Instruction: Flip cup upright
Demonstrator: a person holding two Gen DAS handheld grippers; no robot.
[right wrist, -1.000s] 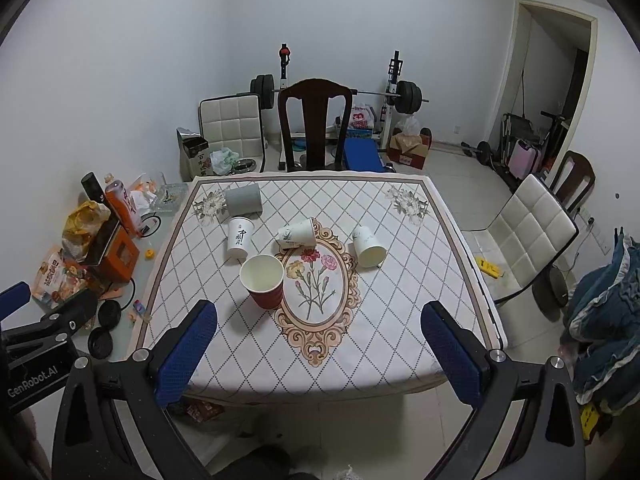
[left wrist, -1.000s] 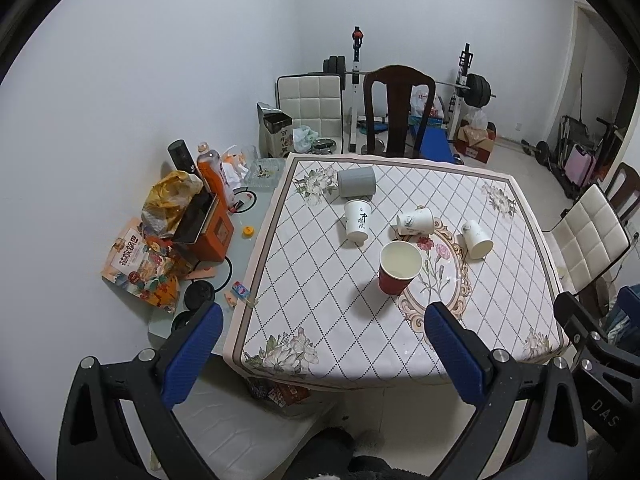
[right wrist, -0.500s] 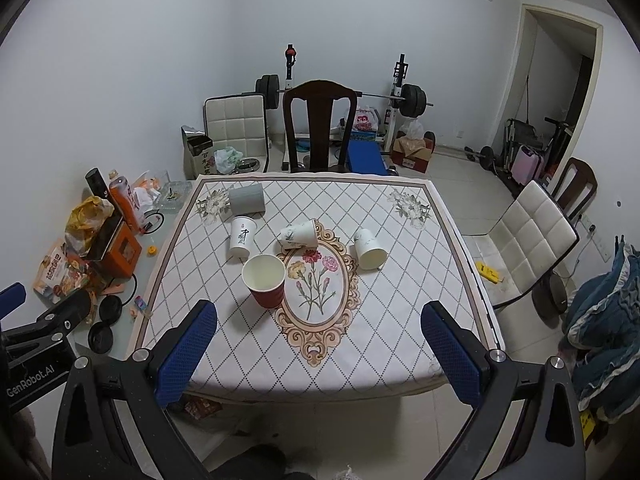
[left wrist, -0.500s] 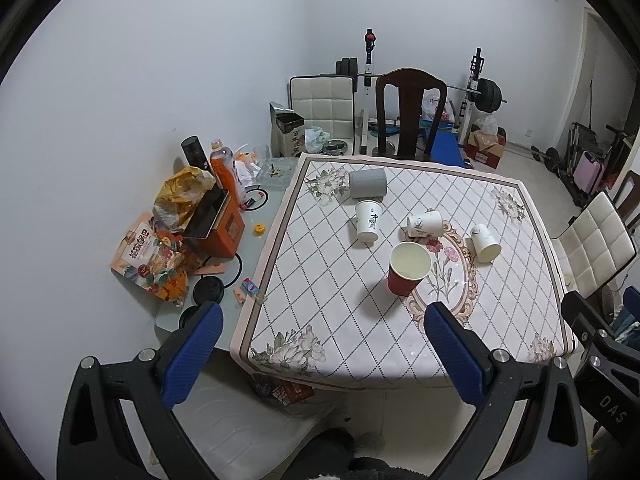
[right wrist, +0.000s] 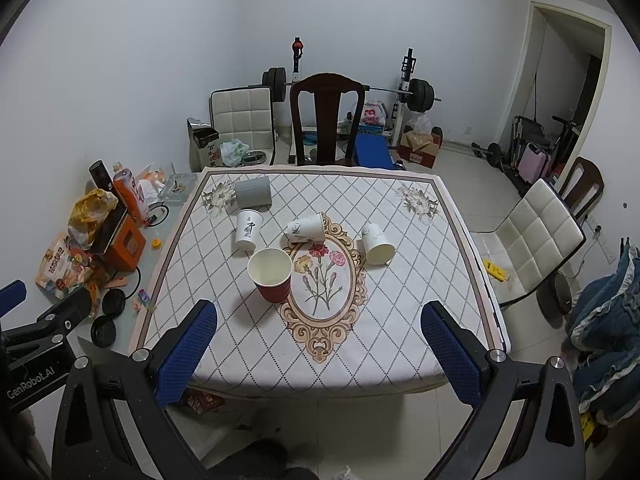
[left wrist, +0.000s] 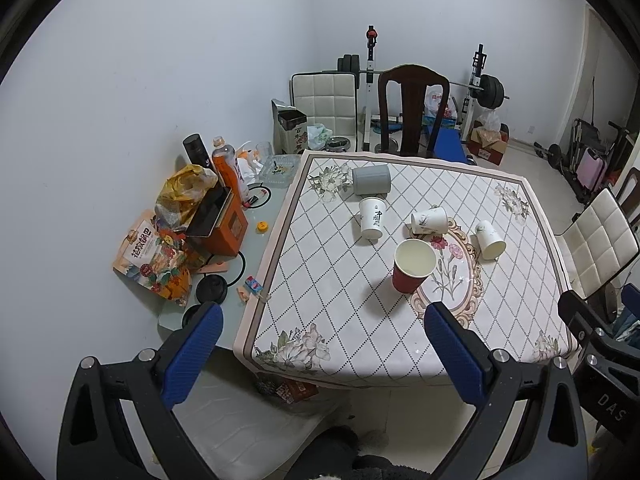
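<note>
Five cups sit on a table (right wrist: 400, 320) covered by a diamond-patterned cloth with a floral oval at its centre. A red paper cup (right wrist: 272, 276) (left wrist: 413, 266) stands upright, mouth open and apparently empty, at the oval's 9 o'clock edge. Beyond it, at its 11 o'clock, a white cup with black lettering (right wrist: 247, 230) (left wrist: 372, 218) rests mouth-down, and a grey cup (right wrist: 253, 193) (left wrist: 371, 179) lies on its side near the far corner. Two flower-printed white cups are tipped over: one (right wrist: 306, 228) (left wrist: 429, 221) at the oval's 12 o'clock, the other (right wrist: 376, 245) (left wrist: 489, 239) at its 2 o'clock. A dark wooden chair (right wrist: 327, 120) faces the far edge; snack bags and an orange box (left wrist: 224, 226) crowd the low side surface at 9 o'clock. Both the left tool (left wrist: 320, 354) and the right tool (right wrist: 318, 354) hover short of the near edge, spread wide and holding nothing.
</note>
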